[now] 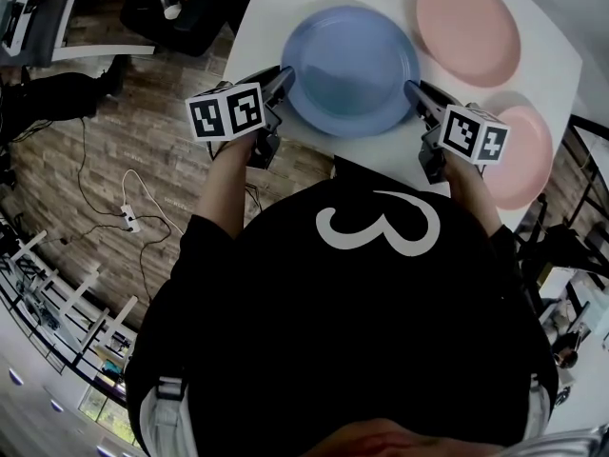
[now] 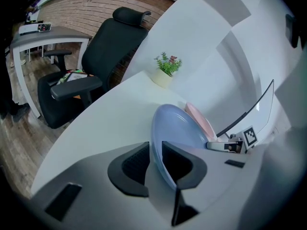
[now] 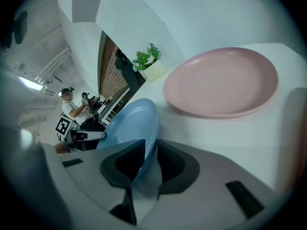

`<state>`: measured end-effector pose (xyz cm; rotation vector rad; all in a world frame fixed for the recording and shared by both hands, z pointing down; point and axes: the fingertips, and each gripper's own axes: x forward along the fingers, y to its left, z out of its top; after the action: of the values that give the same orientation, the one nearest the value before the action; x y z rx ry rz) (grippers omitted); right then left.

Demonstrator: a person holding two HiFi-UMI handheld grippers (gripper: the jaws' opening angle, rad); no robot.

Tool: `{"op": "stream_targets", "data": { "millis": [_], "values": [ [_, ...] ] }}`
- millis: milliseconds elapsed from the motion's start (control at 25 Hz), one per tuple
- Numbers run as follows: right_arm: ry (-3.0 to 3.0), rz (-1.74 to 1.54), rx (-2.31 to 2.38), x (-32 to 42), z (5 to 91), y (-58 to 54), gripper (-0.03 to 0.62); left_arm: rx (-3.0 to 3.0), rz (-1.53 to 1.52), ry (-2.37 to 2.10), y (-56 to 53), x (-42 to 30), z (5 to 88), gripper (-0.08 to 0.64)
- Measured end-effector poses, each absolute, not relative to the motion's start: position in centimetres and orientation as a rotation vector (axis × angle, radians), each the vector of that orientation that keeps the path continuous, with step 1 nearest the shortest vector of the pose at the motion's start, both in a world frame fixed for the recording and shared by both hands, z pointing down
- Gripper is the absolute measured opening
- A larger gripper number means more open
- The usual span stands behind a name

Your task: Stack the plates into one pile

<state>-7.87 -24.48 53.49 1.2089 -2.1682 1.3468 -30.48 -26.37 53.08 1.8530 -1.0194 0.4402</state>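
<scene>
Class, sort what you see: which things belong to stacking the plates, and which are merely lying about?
Belong to the job: blue plate, far pink plate, near pink plate.
Lying about: potted plant, office chair, power strip.

The only sign I can read is a large white 3 on my black shirt. The cubes on my left gripper and right gripper carry black-and-white square markers, which are block patterns with no letters or numbers in them.
</scene>
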Motion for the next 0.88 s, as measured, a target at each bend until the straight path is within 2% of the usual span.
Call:
{"op": "stream_targets", "data": {
  "millis": [200, 880],
  "values": [
    [-2.172, 1.351, 1.203, -7.92, 53.44, -24.61, 0.091, 1.851, 0.456, -1.029, -26.31, -30.36, 53.24, 0.069],
    [-2.154, 1.410, 1.234, -7.97, 53.44, -24.64, 0.073, 1.850, 0.477, -1.047, -25.40, -30.64, 52.99, 0.067]
  ]
}}
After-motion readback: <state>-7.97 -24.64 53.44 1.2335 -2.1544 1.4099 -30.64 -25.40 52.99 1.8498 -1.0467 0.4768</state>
